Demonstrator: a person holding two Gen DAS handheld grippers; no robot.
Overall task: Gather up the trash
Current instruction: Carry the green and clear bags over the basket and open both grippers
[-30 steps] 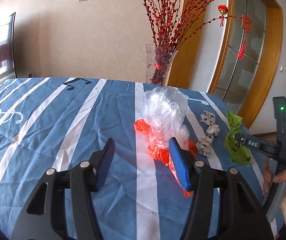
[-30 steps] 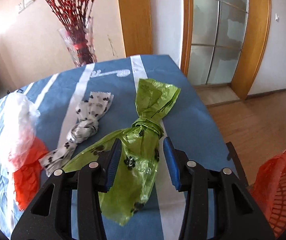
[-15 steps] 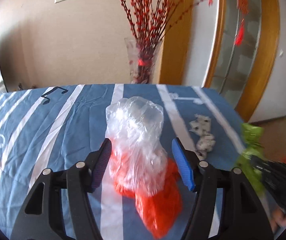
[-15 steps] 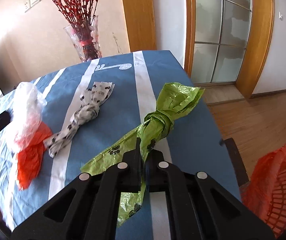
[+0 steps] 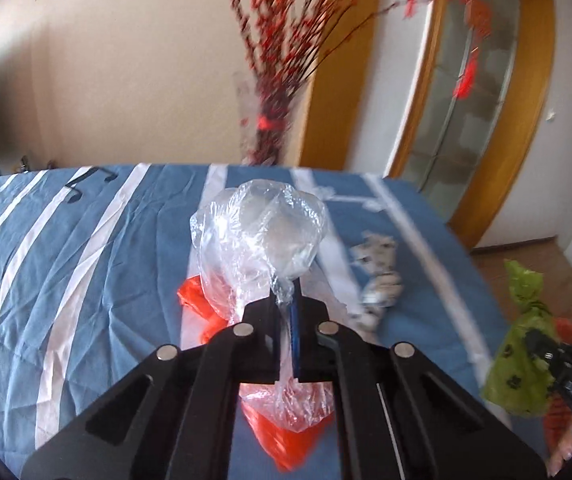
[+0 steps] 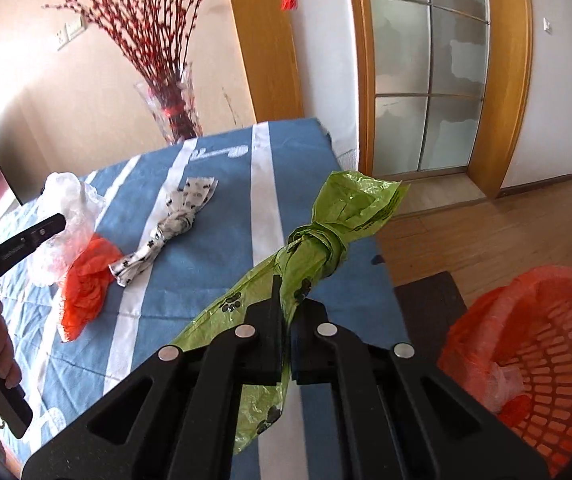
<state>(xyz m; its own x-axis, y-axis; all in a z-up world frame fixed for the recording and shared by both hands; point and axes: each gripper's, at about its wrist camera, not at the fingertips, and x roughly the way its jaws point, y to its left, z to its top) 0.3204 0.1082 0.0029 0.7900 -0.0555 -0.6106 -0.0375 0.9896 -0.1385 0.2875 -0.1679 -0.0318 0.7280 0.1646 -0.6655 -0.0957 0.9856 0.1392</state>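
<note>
At twelve o'clock of the left gripper, its jaws are clamped on the clear bag, which sits over the orange bag on the striped surface. The right gripper pinches the green bag just below its knot; the red basket waits at three o'clock. These bags look light, limp and slippery, so gathered necks grip best. Half a second ago the left jaws stood apart.

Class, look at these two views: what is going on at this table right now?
A person is clearing trash with two hand-held tools. The left tool is shut on the clear bag, above an orange bag. The right tool is shut on the green bag. A spotted bag lies on the table; an orange basket stands on the floor.
</note>
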